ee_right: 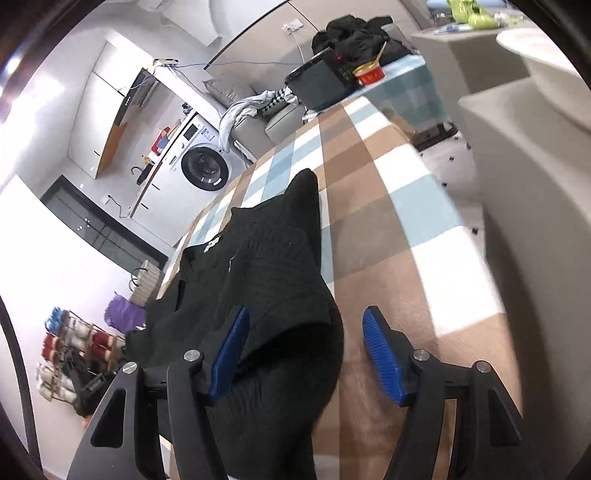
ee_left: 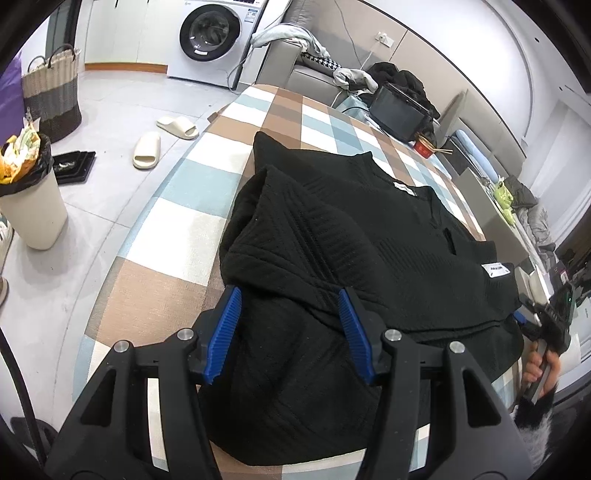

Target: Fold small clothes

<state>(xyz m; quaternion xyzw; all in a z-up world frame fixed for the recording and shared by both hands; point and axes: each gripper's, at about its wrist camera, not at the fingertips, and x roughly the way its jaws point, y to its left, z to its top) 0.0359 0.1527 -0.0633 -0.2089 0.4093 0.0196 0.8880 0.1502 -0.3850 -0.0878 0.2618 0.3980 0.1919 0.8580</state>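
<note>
L gripper (ee_left: pixel 290 295) & R gripper (ee_right: pixel 306 321); jaws apart (angled down)

The checked cloth on the counter (ee_right: pixel 424 258) lies bare beside the black knitted sweater (ee_left: pixel 369 236). At the far end stand a black box (ee_left: pixel 400 110) and a red cup (ee_left: pixel 424 146).

One black sweater (ee_left: pixel 369 240), two slippers (ee_left: pixel 147 150), one washing machine (ee_left: pixel 210 35), two grippers (ee_left: pixel 290 317).

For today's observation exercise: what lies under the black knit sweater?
The black knit sweater lies on a checked cloth of brown, blue and white squares, which shows all around it. Whatever surface is beneath the cloth, and the squares directly under the sweater, are covered.
</note>
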